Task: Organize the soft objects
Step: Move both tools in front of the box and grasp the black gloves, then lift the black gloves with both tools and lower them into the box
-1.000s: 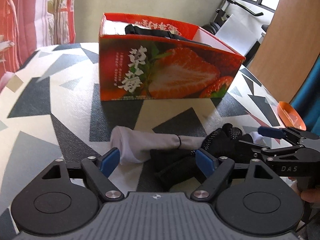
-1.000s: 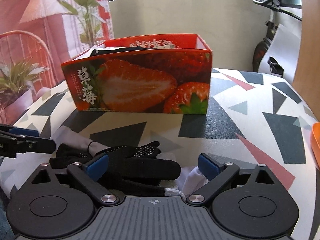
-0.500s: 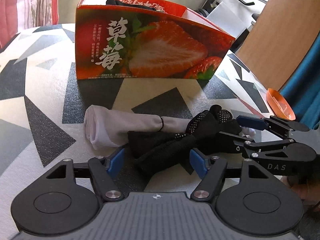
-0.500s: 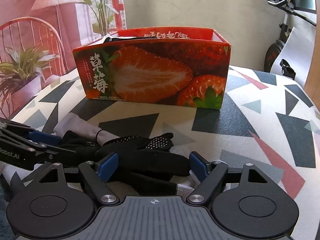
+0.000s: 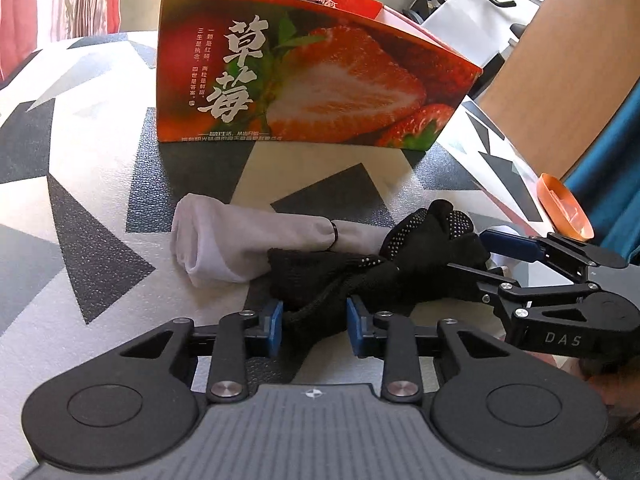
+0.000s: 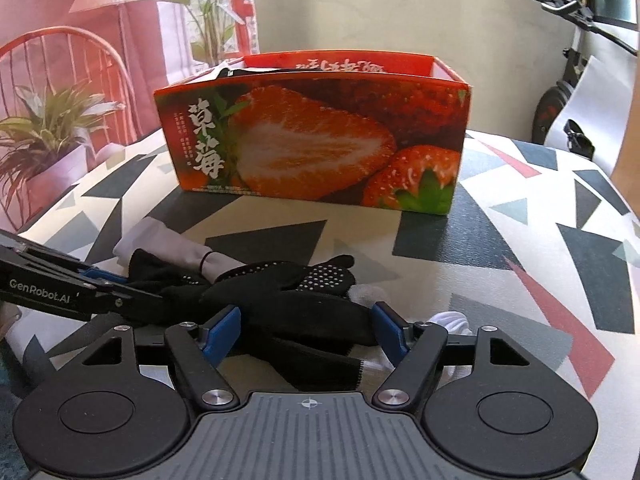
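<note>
Left claw point(image 5: 315, 325) pinched on the cuff of a black glove point(image 5: 360, 276); right claw point(image 6: 307, 330) spread wide around the same glove pile. Gloves on the counter point(image 5: 100, 184), touching a rolled white cloth point(image 5: 240, 240), near the strawberry box point(image 5: 304, 76).

Large white characters "草莓" printed on the front panel of the strawberry box point(image 5: 312, 80), ahead of the left hand-held gripper point(image 5: 315, 324); columns of small white print beside them, too small to read. Same "草莓" on the box front ahead of the right hand-held gripper point(image 6: 308, 334). "DAS" lettered on the right hand-held gripper's body, to the right. "GenRobot.AI" lettered on the left hand-held gripper's body, to the left.
</note>
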Motion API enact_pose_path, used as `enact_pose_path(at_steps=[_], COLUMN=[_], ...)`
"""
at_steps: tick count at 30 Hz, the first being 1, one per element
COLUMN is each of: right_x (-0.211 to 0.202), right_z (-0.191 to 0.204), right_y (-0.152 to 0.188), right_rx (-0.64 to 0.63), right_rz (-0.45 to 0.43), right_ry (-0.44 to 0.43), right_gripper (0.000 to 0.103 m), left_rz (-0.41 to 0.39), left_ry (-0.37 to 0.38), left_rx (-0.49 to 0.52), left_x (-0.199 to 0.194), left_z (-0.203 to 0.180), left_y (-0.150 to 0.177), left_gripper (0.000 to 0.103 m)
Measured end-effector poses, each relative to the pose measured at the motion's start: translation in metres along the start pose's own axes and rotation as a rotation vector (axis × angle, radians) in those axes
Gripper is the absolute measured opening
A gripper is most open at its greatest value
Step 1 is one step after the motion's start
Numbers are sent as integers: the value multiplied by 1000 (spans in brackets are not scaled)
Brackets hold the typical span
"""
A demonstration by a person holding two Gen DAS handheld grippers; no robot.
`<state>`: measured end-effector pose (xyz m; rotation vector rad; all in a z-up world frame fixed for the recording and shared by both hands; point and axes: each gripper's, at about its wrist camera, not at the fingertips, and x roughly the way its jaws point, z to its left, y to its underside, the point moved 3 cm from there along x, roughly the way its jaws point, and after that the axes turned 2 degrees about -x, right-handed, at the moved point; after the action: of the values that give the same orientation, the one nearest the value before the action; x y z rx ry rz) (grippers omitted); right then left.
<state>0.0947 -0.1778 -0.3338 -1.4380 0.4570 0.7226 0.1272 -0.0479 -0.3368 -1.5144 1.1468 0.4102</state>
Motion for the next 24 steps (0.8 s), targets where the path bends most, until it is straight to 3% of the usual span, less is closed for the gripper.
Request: enact_pose_path(at_steps=[7,19,20,22,24], right_x=[3,20,20,18,15], right_z=[-6,-4,-4,-1,4], right_y=[5,2,1,0,-2], right_rx=[72,89,90,80,52], right_rz=[-7,-3,-4,-8,-12], right_ry=[-29,-45,-44,-48,-46], right_gripper=[75,81,80,57,46], left_rz=[-11,-22,-22,-23,-23], left_ry=[-21,-21,-21,-23,-26], left_rx=[-17,-12,-13,-17,-21], left_x=[-4,-5,-5,-6,-7], left_z=[4,5,5,5,5], left_y=[2,5,5,5,5], left_gripper=[34,34,34,33,29])
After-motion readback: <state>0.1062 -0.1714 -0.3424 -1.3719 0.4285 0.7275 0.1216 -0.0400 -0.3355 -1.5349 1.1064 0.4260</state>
